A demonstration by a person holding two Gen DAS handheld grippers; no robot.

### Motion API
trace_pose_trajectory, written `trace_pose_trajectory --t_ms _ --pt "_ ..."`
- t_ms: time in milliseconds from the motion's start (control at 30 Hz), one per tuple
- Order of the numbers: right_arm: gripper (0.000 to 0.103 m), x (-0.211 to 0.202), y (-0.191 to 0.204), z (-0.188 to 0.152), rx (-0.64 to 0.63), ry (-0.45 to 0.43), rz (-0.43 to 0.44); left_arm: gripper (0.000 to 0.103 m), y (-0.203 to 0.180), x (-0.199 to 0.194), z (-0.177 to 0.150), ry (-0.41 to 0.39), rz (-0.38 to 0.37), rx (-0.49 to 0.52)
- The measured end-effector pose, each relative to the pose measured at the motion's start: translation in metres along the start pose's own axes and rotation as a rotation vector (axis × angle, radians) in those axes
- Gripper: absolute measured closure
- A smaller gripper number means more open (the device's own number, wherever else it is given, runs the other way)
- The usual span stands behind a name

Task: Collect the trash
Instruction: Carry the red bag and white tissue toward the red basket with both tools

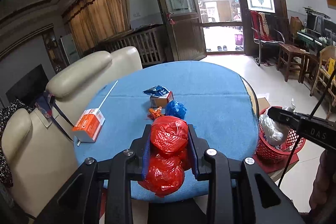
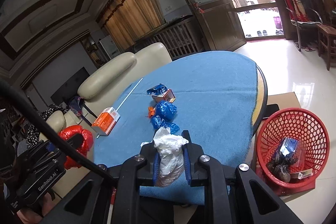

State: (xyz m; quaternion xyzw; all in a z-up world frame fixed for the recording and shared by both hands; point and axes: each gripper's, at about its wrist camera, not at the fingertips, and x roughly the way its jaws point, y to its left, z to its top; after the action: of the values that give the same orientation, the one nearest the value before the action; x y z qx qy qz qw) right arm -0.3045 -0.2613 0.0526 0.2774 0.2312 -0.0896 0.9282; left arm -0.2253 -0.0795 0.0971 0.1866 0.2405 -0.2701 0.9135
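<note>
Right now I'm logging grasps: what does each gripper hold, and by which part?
The left gripper clamps the crumpled red plastic bag around its bunched middle. The right gripper clamps the crumpled white plastic bag around its middle.

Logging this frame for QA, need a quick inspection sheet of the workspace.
Surface: round table under blue cloth, edge bare at right.
Job's things: crumpled red plastic bag; white plastic bag; red mesh basket, partly filled.
Clutter: blue plastic bags, orange-white carton, white straw, small open box.
Grippers: left gripper shut on red bag; right gripper shut on white bag.
Cables: black cable.
Surroundings: cream leather sofa, open door.
</note>
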Motion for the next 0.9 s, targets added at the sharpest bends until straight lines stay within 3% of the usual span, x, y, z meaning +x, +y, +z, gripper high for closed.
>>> trace_pose_trajectory --t_ms 400,900 --pt "0.083 -0.02 -0.024 -0.009 0.035 -0.041 -0.008 0.07 -0.036 -0.009 0.005 -0.03 -0.002 0.05" --pt "0.083 -0.048 -0.088 -0.014 0.167 -0.098 -0.049 0.07 -0.086 0.016 0.011 0.015 -0.064 0.116"
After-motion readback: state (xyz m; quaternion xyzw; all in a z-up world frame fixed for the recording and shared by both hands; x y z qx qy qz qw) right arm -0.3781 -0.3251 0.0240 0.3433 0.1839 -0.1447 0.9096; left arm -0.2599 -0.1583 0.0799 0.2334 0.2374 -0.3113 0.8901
